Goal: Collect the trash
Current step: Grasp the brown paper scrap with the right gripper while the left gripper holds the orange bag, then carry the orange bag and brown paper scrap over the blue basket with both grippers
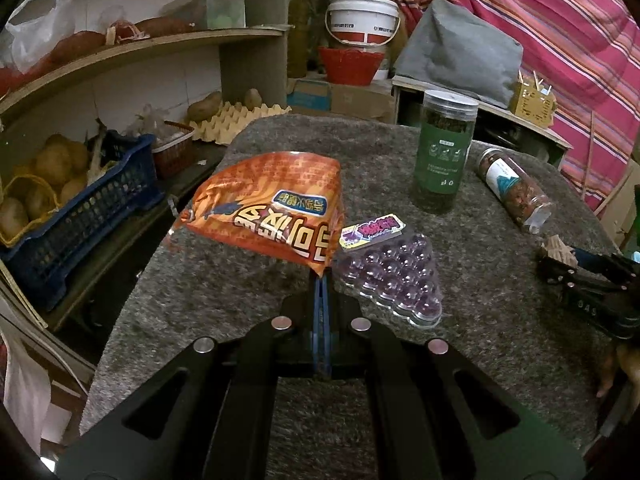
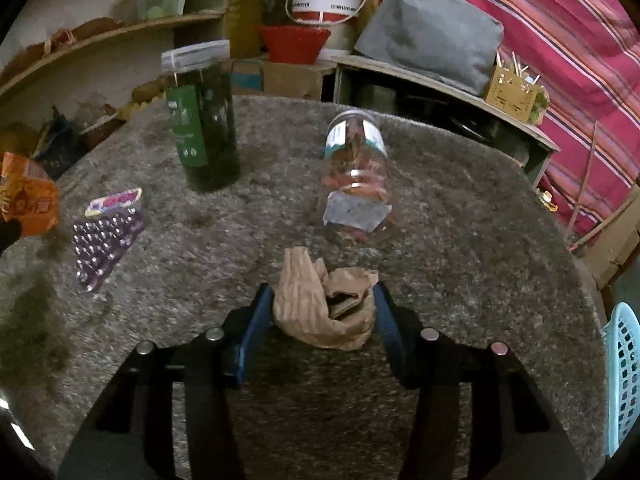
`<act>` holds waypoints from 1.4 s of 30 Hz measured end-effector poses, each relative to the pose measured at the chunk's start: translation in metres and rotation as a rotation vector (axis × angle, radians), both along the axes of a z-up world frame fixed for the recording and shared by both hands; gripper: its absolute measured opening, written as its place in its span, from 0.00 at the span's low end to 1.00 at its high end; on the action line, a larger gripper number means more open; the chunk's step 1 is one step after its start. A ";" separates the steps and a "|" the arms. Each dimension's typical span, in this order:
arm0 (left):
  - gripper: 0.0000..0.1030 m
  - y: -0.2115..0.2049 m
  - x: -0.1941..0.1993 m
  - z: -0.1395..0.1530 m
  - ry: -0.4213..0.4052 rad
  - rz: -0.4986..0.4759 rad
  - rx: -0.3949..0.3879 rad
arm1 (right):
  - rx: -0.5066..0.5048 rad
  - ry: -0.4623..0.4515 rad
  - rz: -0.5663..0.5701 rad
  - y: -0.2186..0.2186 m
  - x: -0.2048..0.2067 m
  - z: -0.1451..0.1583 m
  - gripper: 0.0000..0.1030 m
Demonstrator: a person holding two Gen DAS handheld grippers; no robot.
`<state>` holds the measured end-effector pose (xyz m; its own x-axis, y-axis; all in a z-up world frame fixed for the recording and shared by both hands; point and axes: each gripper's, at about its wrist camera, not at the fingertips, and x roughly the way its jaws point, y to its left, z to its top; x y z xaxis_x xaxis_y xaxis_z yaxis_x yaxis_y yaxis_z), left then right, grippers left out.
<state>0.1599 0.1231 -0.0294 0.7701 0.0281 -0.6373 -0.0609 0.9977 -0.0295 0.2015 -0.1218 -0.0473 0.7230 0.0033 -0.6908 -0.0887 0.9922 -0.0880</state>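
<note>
My left gripper (image 1: 322,280) is shut on the lower corner of an orange snack bag (image 1: 272,208), which hangs tilted above the grey felt table (image 1: 224,312). The same bag (image 2: 28,200) shows at the left edge of the right wrist view. My right gripper (image 2: 322,292) sits low on the table with a crumpled brown paper (image 2: 316,312) between its blue pads, and both pads touch the paper's sides. In the left wrist view that gripper (image 1: 560,268) and the paper (image 1: 558,246) appear at the far right.
A purple blister pack (image 1: 400,276) (image 2: 106,240) lies mid-table. A green-labelled jar (image 1: 442,152) (image 2: 204,128) stands upright, and a clear jar (image 1: 512,192) (image 2: 356,176) lies on its side. A light blue basket (image 2: 624,380) sits off the table's right edge. Shelves with a blue crate (image 1: 80,216) stand left.
</note>
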 end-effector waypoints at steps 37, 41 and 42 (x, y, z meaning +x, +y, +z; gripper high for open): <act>0.00 -0.115 -0.004 0.029 -0.089 -0.130 0.010 | 0.043 -0.151 -0.163 -0.133 -0.058 0.052 0.50; 0.00 -0.132 -0.005 0.032 -0.099 -0.145 0.015 | 0.056 -0.161 -0.185 -0.148 -0.064 0.055 0.50; 0.00 -0.137 -0.005 0.033 -0.105 -0.150 0.021 | 0.056 -0.164 -0.190 -0.152 -0.066 0.056 0.50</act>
<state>0.1546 -0.0143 0.0038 0.8287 -0.0792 -0.5541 0.0907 0.9959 -0.0067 0.1358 -0.2733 0.0085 0.8165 -0.1083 -0.5670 0.1107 0.9934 -0.0303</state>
